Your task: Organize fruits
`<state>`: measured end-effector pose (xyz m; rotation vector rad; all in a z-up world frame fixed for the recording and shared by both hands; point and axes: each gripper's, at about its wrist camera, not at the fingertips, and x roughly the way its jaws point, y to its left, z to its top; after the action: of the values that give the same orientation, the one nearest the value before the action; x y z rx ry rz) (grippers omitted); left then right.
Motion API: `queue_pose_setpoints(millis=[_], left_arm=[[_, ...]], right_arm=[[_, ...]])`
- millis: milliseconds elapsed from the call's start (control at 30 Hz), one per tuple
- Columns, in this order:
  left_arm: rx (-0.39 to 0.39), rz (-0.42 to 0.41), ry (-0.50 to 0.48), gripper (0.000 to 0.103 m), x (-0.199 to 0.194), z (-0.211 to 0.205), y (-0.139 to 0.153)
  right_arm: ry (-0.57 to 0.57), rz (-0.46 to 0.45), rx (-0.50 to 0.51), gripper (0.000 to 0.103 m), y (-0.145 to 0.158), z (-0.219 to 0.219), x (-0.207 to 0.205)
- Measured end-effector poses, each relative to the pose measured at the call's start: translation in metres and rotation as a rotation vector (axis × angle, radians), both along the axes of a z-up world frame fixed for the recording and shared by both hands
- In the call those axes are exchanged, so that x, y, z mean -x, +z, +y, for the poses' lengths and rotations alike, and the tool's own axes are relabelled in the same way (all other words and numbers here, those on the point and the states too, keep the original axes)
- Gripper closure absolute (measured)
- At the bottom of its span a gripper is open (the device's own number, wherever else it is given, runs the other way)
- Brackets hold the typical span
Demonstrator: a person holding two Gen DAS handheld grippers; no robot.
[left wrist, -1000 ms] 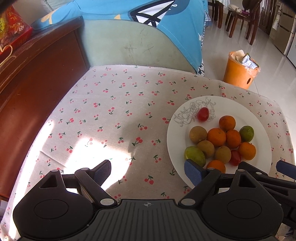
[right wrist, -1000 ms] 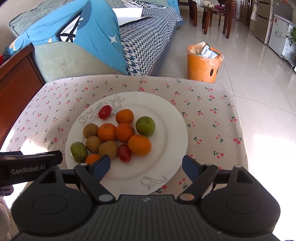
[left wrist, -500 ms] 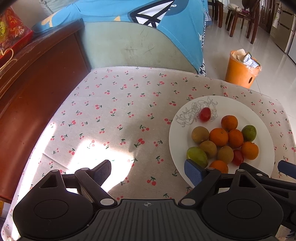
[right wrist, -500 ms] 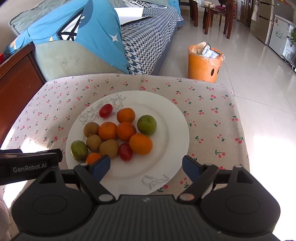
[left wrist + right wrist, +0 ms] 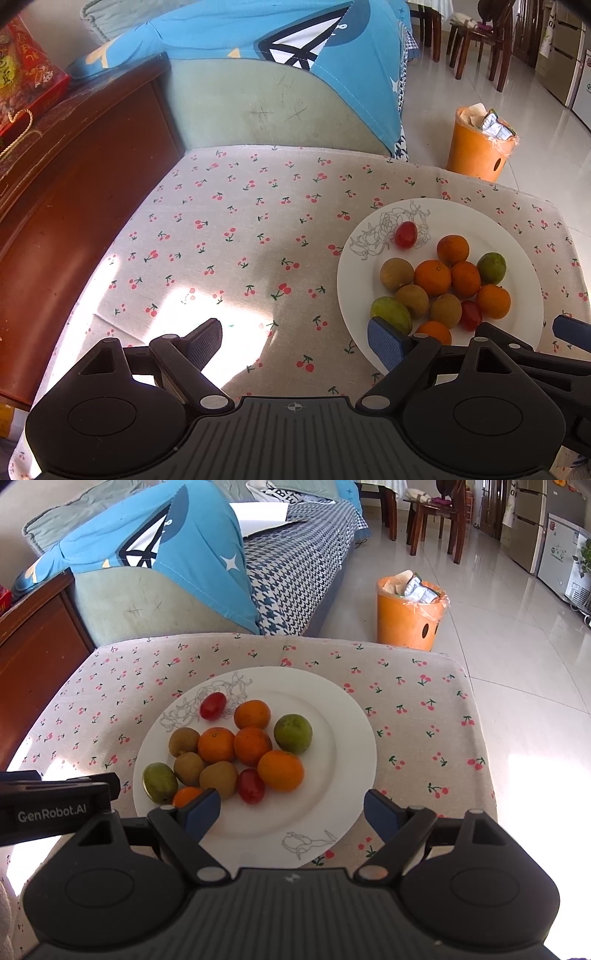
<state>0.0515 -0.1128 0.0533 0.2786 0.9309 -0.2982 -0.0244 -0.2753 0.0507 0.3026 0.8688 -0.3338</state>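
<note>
Both claws are held spread and empty: the right claw (image 5: 291,810) over the near rim of the plate (image 5: 343,738), the left claw (image 5: 295,341) beside it over the cherry-print worktop (image 5: 240,229). Just ahead of the right claw lie the clustered fruits (image 5: 236,749). One fruit should be approached from above and closed on gently. The red grape tomato (image 5: 213,705) has its long axis pointing away and rightward.

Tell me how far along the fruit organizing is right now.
Nothing looks sorted yet: oranges, kiwis, green fruits and red tomatoes sit mixed on the white plate. Nothing is in hand; the left gripper and right gripper are open and empty. All the grouping remains.
</note>
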Motion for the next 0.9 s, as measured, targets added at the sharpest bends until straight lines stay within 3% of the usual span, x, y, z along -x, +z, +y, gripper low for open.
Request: queue_pose_setpoints(millis=[333,533,900], left_arm=[[0.005,-0.006,0.004,0.016,0.022,0.019,0.004],[0.021,0.009,-0.005,0.015,0.041,0.037,0.002],[0.062,0.038,0.032,0.015,0.067,0.074,0.0]], right_arm=[[0.037,-0.048,0.035,0.018,0.004,0.019,0.022],[0.037,-0.067,-0.001,0.012,-0.009,0.037,0.05],[0.116,-0.118,0.022,0.012,-0.036,0.088,0.09]])
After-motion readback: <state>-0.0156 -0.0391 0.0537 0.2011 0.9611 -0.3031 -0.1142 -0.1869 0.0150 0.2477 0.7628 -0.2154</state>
